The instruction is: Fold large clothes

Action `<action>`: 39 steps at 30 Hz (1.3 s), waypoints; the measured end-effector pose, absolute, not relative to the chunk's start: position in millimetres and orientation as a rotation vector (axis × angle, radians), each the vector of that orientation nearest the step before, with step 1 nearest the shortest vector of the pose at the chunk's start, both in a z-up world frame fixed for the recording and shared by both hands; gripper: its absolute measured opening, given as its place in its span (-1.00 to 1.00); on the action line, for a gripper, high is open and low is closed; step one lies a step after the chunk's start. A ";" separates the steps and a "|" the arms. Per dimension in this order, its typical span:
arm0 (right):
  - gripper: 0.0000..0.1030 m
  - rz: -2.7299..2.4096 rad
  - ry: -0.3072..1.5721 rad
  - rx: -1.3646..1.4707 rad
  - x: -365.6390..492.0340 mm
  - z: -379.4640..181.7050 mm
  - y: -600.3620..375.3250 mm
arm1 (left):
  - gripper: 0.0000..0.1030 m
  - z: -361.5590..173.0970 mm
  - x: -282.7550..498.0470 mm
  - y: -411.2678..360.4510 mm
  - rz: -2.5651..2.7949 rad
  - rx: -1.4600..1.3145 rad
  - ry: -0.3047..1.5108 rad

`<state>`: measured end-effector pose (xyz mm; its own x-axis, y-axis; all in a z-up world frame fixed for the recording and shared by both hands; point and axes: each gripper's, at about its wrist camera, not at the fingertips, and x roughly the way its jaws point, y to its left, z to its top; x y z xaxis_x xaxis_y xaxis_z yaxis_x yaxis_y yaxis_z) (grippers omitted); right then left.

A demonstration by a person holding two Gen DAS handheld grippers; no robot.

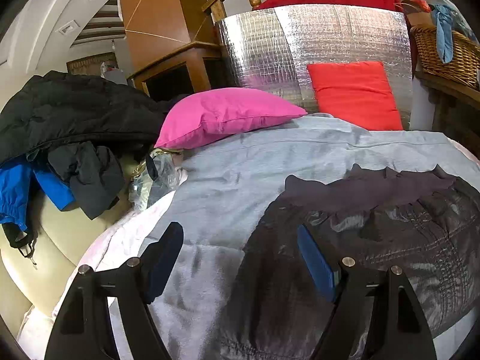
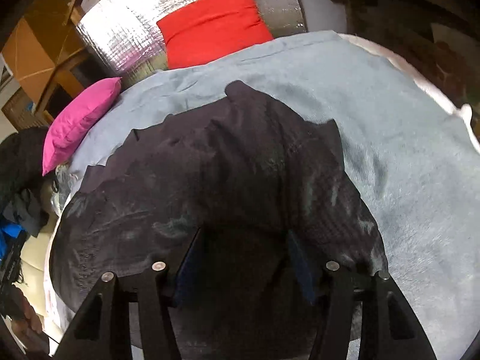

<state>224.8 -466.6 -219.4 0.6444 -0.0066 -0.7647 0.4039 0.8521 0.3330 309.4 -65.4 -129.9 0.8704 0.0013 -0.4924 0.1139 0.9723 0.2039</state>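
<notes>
A dark quilted jacket (image 1: 390, 225) lies spread on a grey blanket (image 1: 240, 174) over the bed. In the right wrist view the jacket (image 2: 210, 165) fills the middle, with its lining turned up along the far edge. My left gripper (image 1: 240, 249) is open above the jacket's left edge, where it meets the blanket, and nothing is between its blue pads (image 1: 315, 261). My right gripper (image 2: 246, 264) hangs over the jacket's near part. Its jaws stand apart and the pads do not press on the cloth.
A pink pillow (image 1: 225, 114) and a red cushion (image 1: 354, 96) lie at the head of the bed against a silver foil panel (image 1: 300, 39). Black and blue clothes (image 1: 75, 126) are piled on a cream seat (image 1: 54, 240) to the left. A wicker basket (image 1: 450, 54) stands at the right.
</notes>
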 end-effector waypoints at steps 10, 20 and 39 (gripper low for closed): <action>0.20 -0.231 0.700 0.534 230.3 -193.0 -468.5 | 0.53 -136.9 317.4 -85.0 -0.081 0.240 0.533; 0.20 -0.198 0.815 0.612 245.4 -224.3 -484.3 | 0.54 -197.6 354.8 -102.5 -0.122 0.267 0.854; 0.45 -0.263 0.574 0.261 174.2 -149.6 -387.1 | 0.69 -128.1 260.8 -128.6 -0.189 0.122 0.623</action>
<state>174.2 -387.1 -149.6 0.8084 -0.1714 -0.5631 0.3152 0.9340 0.1683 260.8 -128.6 -128.1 0.7959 -0.1392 -0.5892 0.2124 0.9755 0.0565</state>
